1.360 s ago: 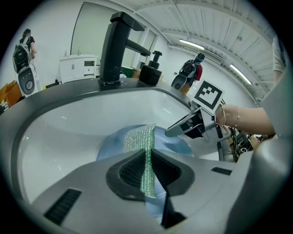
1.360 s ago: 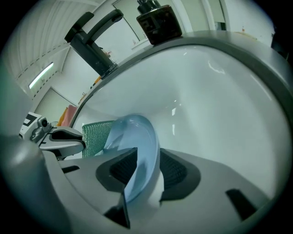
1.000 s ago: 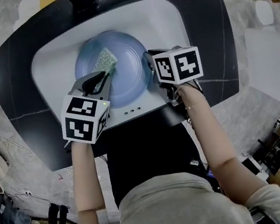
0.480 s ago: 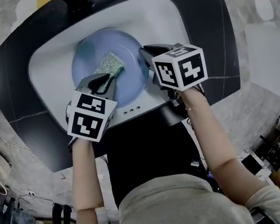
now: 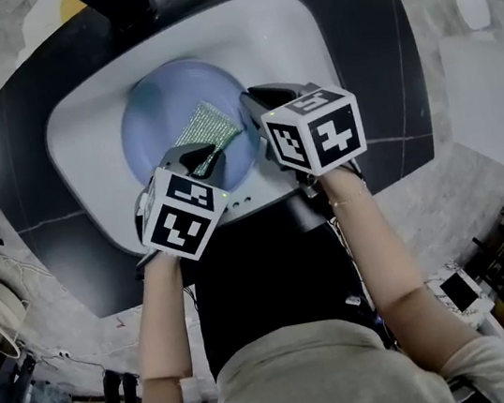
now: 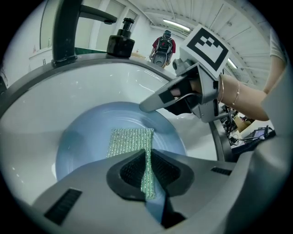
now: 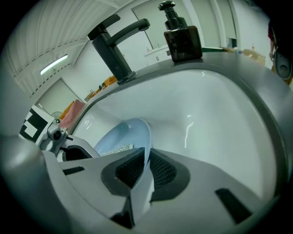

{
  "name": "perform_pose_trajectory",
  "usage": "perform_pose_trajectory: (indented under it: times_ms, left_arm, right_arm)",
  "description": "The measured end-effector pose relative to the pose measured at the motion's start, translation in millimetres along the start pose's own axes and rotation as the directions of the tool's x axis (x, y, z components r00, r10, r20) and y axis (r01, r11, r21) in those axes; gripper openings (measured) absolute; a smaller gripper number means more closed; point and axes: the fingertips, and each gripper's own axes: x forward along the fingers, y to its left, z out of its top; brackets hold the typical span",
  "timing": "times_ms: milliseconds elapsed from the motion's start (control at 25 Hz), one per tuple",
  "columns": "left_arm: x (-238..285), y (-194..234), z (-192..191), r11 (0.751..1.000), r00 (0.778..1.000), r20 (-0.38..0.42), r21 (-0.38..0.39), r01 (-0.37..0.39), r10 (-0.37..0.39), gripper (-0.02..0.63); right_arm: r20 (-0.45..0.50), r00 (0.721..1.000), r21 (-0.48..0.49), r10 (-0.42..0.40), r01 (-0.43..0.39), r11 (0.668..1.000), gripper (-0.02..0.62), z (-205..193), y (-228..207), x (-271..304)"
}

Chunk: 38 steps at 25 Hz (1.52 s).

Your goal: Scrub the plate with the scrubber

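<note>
Mid-frame, the left gripper (image 5: 198, 160) pinches the scrubber (image 5: 207, 123) on the blue plate (image 5: 151, 117), the right gripper (image 5: 254, 105) clamps its rim (no sliding); scrubbing seems on, so next rub across.

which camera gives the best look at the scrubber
The left gripper view: the scrubber fills the middle, its mesh clear, spread on the plate with one edge pinched in the left gripper. The head view shows it small, its near end behind that gripper. The right gripper view shows only a sliver past the plate's rim.
</note>
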Motion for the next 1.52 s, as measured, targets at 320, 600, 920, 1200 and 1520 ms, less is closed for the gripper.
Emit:
perform_pose_trajectory:
  times_ms: [320, 600, 920, 1200, 1520]
  left_arm:
    - [9, -4, 19, 0.999, 0.999, 0.022, 0.028, 0.024, -0.024, 0.051]
    - [11, 8, 29, 1.000, 0.999, 0.043, 0.022, -0.007, 0.006, 0.051]
    - [12, 32, 40, 0.998, 0.996, 0.073, 0.024, -0.053, 0.051, 0.051]
    - [14, 47, 44, 0.997, 0.996, 0.082, 0.063, -0.051, 0.046, 0.049]
    - [13, 60, 44, 0.998, 0.994, 0.093, 0.019, -0.052, 0.050, 0.048]
  right_arm:
    - [0.000, 1.000, -0.033, 0.018, -0.018, 0.999, 0.049, -4, 2, 1]
    - [0.024, 0.999, -0.019, 0.024, -0.024, 1.000, 0.048, -3, 4, 0]
    - [0.047, 0.997, -0.027, 0.064, -0.063, 0.998, 0.049, 1, 6, 0]
    - [0.058, 0.996, -0.035, 0.066, -0.064, 0.997, 0.049, 2, 5, 1]
    - [0.061, 0.996, -0.029, 0.061, -0.059, 0.998, 0.048, 3, 4, 1]
